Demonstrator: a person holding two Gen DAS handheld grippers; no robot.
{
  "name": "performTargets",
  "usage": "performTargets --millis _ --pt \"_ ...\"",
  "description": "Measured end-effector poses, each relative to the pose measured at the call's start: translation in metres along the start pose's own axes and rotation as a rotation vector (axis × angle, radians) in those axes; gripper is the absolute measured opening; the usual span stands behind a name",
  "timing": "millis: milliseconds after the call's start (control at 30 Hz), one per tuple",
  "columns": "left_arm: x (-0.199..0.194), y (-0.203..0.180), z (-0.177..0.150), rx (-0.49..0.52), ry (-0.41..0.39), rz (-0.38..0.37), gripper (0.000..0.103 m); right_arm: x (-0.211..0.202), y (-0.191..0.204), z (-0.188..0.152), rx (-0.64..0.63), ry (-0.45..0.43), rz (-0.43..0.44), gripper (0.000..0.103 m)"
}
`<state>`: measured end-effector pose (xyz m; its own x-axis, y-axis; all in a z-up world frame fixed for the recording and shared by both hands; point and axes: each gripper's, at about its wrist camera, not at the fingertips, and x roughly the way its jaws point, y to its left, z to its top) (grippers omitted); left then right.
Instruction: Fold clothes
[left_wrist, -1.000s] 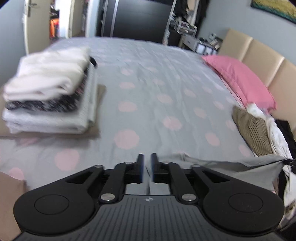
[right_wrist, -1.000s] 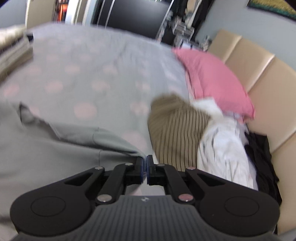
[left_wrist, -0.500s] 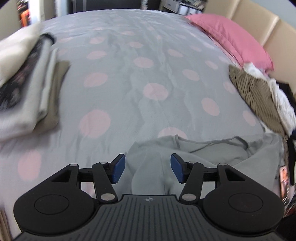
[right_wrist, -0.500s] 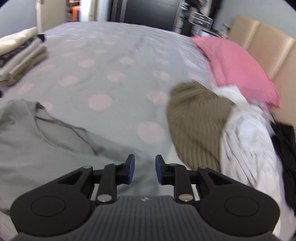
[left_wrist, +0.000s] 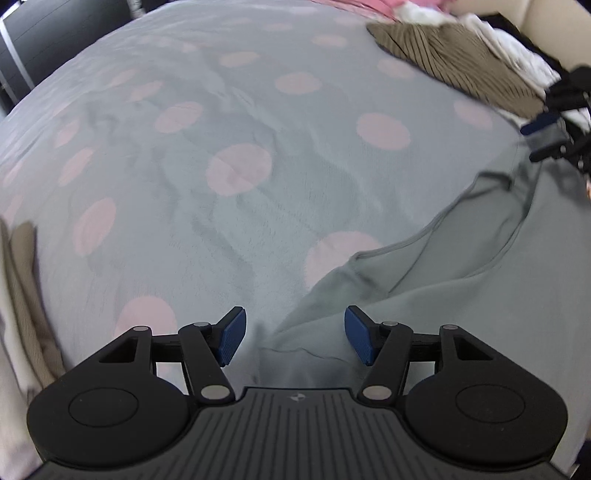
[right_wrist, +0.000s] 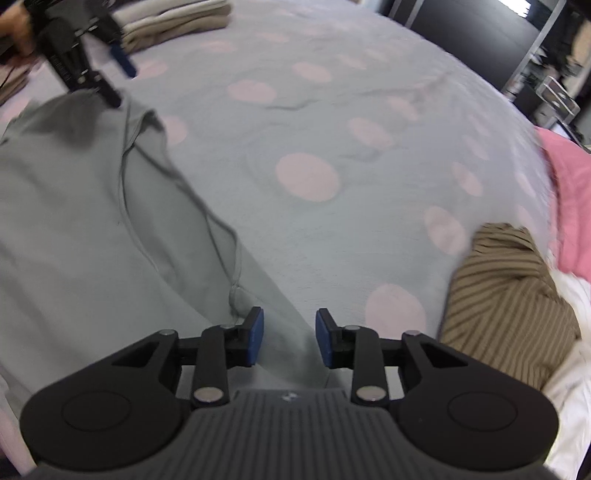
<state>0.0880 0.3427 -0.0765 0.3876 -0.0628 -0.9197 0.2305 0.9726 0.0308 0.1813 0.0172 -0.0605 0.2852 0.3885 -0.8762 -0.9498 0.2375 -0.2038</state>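
Note:
A pale grey-green top (left_wrist: 461, 302) (right_wrist: 92, 229) lies spread on the grey bedspread with pink dots (left_wrist: 240, 173) (right_wrist: 306, 177). My left gripper (left_wrist: 293, 339) hovers over the top's left edge, its jaws opening, blue pads apart, cloth below but not pinched. My right gripper (right_wrist: 288, 341) hangs over the top's right shoulder edge, jaws also opening, with cloth under the gap and the pads not pressing it. Each gripper shows in the other's view: the right gripper (left_wrist: 546, 136) at the far right, the left gripper (right_wrist: 85, 66) at the upper left.
A heap of unfolded clothes lies to the right: a brown striped garment (right_wrist: 506, 295) (left_wrist: 454, 55), white cloth (right_wrist: 569, 369) and a pink pillow (right_wrist: 569, 192). A stack of folded clothes (right_wrist: 173, 22) (left_wrist: 18, 314) sits at the left. Dark furniture (right_wrist: 472, 22) stands beyond the bed.
Both grippers went from shut to open and dropped toward the bed. The grey-green top now lies released on the bedspread below them. Both views tilted downward.

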Motion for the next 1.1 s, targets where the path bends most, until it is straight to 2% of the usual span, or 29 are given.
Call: performTargets --millis 233,433,533,700,733,767,800,833,900,967,1100 --pt "0.029 0.004 0.002 0.075 0.06 -0.094 0.057 0.014 -0.003 0.004 -0.16 0.016 0.051 0.035" --pt "0.035 0.009 -0.004 0.046 0.039 -0.125 0.059 0.023 -0.007 0.009 -0.269 0.045 0.071 0.037" --pt "0.035 0.009 -0.005 0.037 0.031 -0.125 0.059 0.027 -0.006 0.009 -0.304 0.055 0.11 0.037" --pt "0.035 0.007 -0.004 0.025 0.027 -0.123 0.055 0.037 -0.001 0.007 -0.344 0.077 0.122 0.033" --pt "0.035 0.008 -0.004 0.013 0.023 -0.128 0.05 0.039 -0.002 0.007 -0.336 0.078 0.122 0.024" --pt "0.034 0.009 -0.004 0.003 0.019 -0.135 0.041 0.04 -0.003 0.008 -0.326 0.078 0.122 0.011" --pt "0.032 0.009 -0.003 -0.006 0.012 -0.143 0.035 0.04 -0.003 0.009 -0.315 0.075 0.121 0.008" --pt "0.03 0.009 -0.003 -0.015 0.007 -0.154 0.024 0.037 -0.003 0.008 -0.308 0.066 0.119 0.007" --pt "0.024 0.007 -0.005 -0.022 -0.009 -0.161 0.022 0.028 -0.003 0.007 -0.292 0.046 0.116 0.007" --pt "0.016 0.003 -0.007 -0.023 -0.026 -0.159 0.012 0.016 -0.003 0.007 -0.27 0.024 0.109 0.006" --pt "-0.009 -0.007 -0.01 -0.021 -0.071 -0.126 0.006 -0.013 -0.001 0.006 -0.236 -0.022 0.057 0.006"
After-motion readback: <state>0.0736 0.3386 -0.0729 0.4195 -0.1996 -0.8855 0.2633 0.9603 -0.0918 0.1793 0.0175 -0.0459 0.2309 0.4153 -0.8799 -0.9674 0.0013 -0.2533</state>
